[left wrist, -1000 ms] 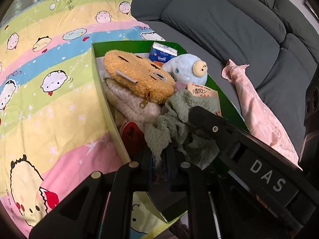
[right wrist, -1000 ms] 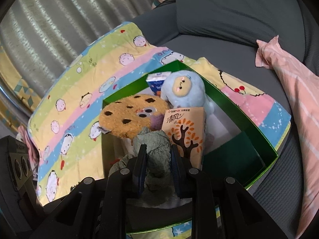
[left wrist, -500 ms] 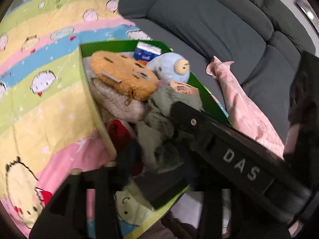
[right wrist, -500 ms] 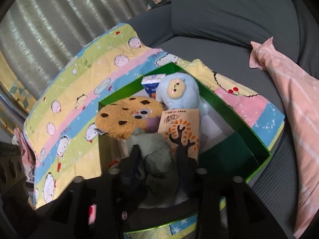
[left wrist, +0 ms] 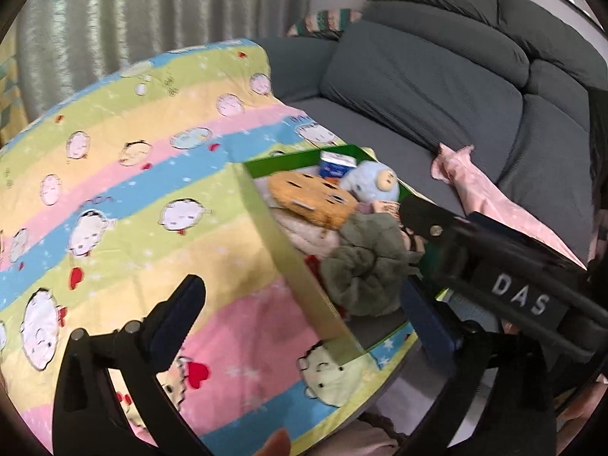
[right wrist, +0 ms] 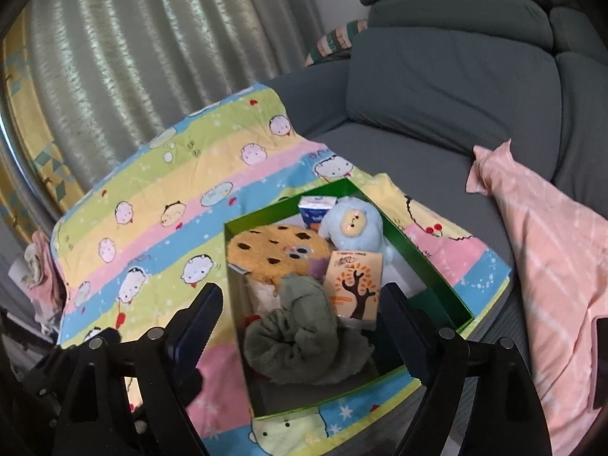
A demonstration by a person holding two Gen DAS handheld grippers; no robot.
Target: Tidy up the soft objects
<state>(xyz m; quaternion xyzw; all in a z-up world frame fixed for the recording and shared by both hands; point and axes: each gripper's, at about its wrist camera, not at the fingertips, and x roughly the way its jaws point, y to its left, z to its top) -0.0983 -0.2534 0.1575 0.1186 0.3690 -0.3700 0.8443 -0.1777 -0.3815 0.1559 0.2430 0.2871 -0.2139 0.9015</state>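
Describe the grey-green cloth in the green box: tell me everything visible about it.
The grey-green cloth is a fuzzy, towel-like fabric, crumpled in a loose heap at the near end of the green box. Folds hide its true shape. It lies over a cream fabric and something red, below the cookie plush, and beside the orange tissue pack. Both grippers are open and clear of it; nothing grips it.

The supporting surface is a dark grey upholstered sofa (right wrist: 425,159) with ribbed fabric and thick back cushions. A pastel striped cartoon-print blanket (right wrist: 182,205) in yellow, pink, blue and green is spread over the seat and covers the sofa's left portion. An open green cardboard box (right wrist: 429,269) rests on the blanket near its right edge. A pink striped pillow (right wrist: 551,250) lies directly on the seat, to the right of the box and apart from it.
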